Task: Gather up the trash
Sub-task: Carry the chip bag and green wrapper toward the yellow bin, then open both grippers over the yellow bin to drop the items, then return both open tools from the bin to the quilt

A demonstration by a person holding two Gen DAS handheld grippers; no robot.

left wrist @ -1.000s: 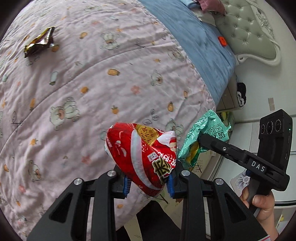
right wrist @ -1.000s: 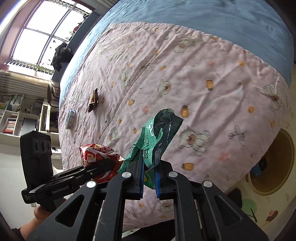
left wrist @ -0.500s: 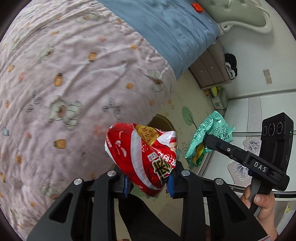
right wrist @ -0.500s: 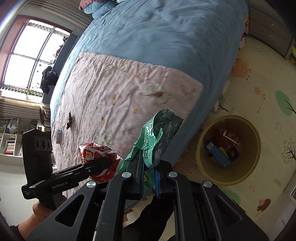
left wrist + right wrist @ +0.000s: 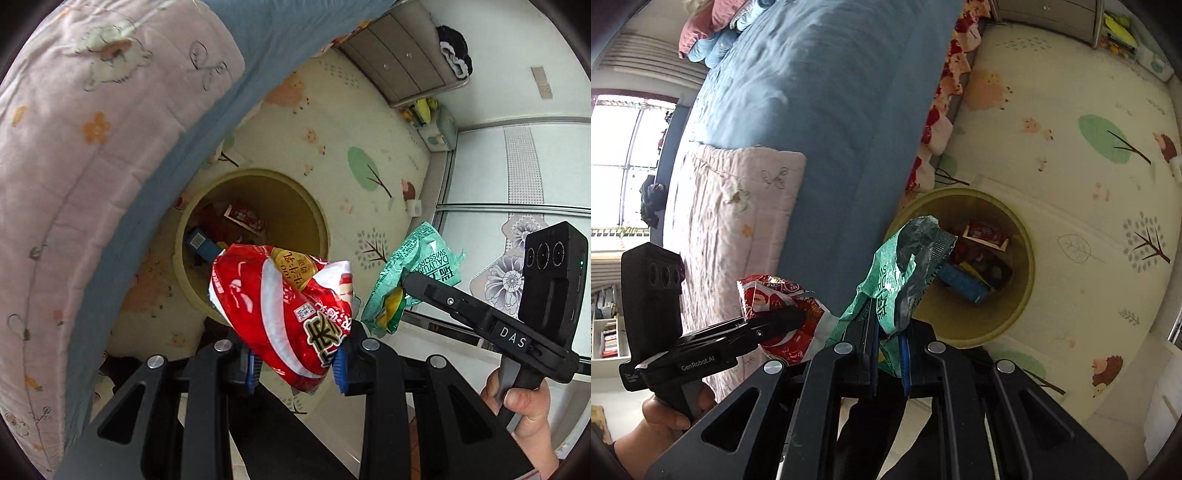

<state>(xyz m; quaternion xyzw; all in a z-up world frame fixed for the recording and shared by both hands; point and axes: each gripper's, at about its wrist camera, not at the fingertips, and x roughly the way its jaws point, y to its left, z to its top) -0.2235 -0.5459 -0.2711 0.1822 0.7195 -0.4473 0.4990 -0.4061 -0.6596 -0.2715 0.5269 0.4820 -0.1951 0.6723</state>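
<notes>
My left gripper (image 5: 297, 371) is shut on a red snack bag (image 5: 284, 314) and holds it in the air above the near rim of a round yellow bin (image 5: 317, 218) on the floor. The red snack bag also shows in the right wrist view (image 5: 783, 317). My right gripper (image 5: 888, 365) is shut on a green wrapper (image 5: 901, 273), held above the left rim of the bin (image 5: 1027, 295). The green wrapper (image 5: 413, 280) and right gripper (image 5: 404, 291) show in the left wrist view, right of the red bag. The bin holds several wrappers and a blue box (image 5: 964, 282).
The bed with a pink quilt (image 5: 74, 155) and a blue cover (image 5: 820, 110) stands left of the bin, its edge overhanging close to it. A patterned play mat (image 5: 1089, 184) covers the floor. Drawers (image 5: 399, 62) and a white wardrobe door (image 5: 517, 166) stand beyond.
Both grippers have swung with their bags from over the pink quilt, past the bed edge, to above the yellow bin on the floor. Both grips are unchanged.
</notes>
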